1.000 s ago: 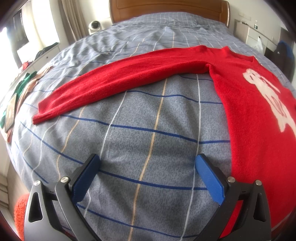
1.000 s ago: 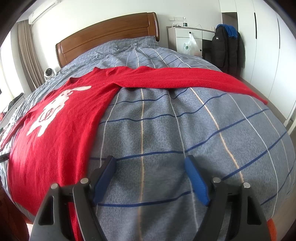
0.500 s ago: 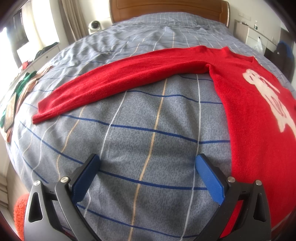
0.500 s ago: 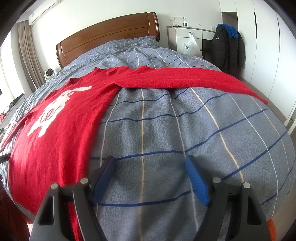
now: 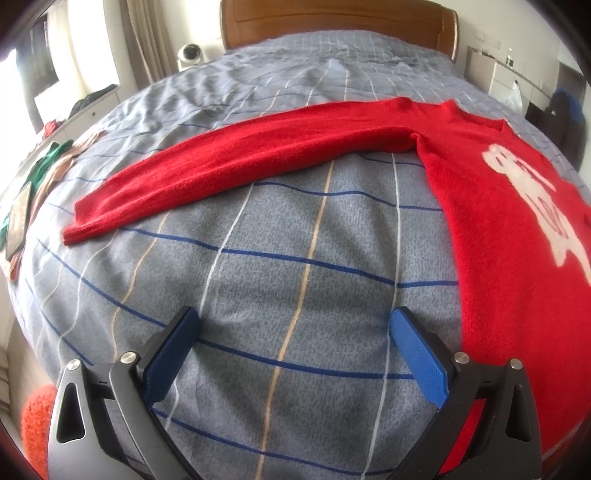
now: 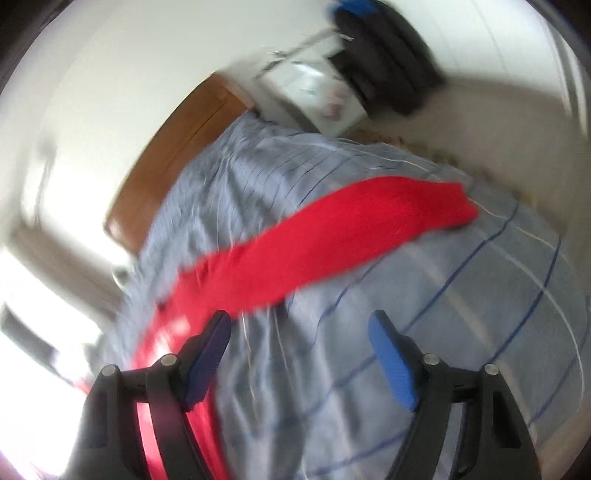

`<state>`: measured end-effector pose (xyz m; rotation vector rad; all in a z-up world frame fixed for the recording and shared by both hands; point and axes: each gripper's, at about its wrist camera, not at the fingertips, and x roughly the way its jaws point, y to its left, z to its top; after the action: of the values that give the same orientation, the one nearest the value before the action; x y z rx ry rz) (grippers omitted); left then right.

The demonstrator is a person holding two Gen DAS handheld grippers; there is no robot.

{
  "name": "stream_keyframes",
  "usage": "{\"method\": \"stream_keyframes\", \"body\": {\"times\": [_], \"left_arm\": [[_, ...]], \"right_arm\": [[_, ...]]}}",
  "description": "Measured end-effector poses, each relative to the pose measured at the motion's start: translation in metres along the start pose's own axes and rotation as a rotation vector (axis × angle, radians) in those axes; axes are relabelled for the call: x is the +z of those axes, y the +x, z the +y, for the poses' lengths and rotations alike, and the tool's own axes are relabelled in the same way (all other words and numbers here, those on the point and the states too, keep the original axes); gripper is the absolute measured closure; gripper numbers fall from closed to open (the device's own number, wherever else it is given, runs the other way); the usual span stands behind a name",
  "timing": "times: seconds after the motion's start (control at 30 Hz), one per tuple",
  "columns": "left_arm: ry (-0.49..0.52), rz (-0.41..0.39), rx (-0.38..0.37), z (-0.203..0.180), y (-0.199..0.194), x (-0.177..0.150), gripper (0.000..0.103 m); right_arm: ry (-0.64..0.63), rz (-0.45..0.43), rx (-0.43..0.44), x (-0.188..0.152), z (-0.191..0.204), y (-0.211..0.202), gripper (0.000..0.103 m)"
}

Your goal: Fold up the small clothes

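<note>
Grippers first: the left gripper (image 5: 291, 332) hangs over bare bedspread with its jaws wide and nothing between them, the sweater's (image 5: 509, 236) side edge lying just to its right. The right gripper (image 6: 299, 332), seen through heavy motion blur and tilted to one side, is also empty, its jaws spread but closing a little, with only quilt between the pads. Beyond them the red sweater lies flat and face up on the bed (image 5: 280, 236), a white figure on its chest, the left sleeve (image 5: 236, 170) stretched out toward the bed's edge and the right sleeve (image 6: 332, 236) reaching its far side. No fold looks made yet; the work appears to be at the reach for a sleeve. The next move likely calls for pinching a cuff and carrying it across the chest. The wooden headboard (image 5: 332, 18) stands at the back.
</note>
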<state>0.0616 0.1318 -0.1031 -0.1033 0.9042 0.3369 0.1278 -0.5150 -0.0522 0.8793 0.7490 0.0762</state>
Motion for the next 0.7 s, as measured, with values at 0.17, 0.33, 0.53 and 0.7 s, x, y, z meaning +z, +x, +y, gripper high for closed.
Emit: {"method": "stream_keyframes", "body": {"times": [0.17,0.33,0.53,0.7], "left_arm": [[0.001,-0.011,0.001,0.000,-0.001,-0.001,0.000],[0.000,-0.017,0.003,-0.001,-0.001,-0.003,0.000],[-0.001,-0.018,0.004,-0.002,-0.001,-0.003,0.000],[-0.001,-0.018,0.005,-0.003,-0.001,-0.002,0.000]], "right_arm": [[0.337,-0.018,0.047,0.027,-0.053,0.018,0.038],[0.442,-0.094,0.057,0.036,-0.071,0.031,0.055],[0.413,-0.194,-0.011,0.044,-0.064,0.034,0.058],[0.391,-0.224,-0.094,0.052,-0.061,0.039,0.076]]}}
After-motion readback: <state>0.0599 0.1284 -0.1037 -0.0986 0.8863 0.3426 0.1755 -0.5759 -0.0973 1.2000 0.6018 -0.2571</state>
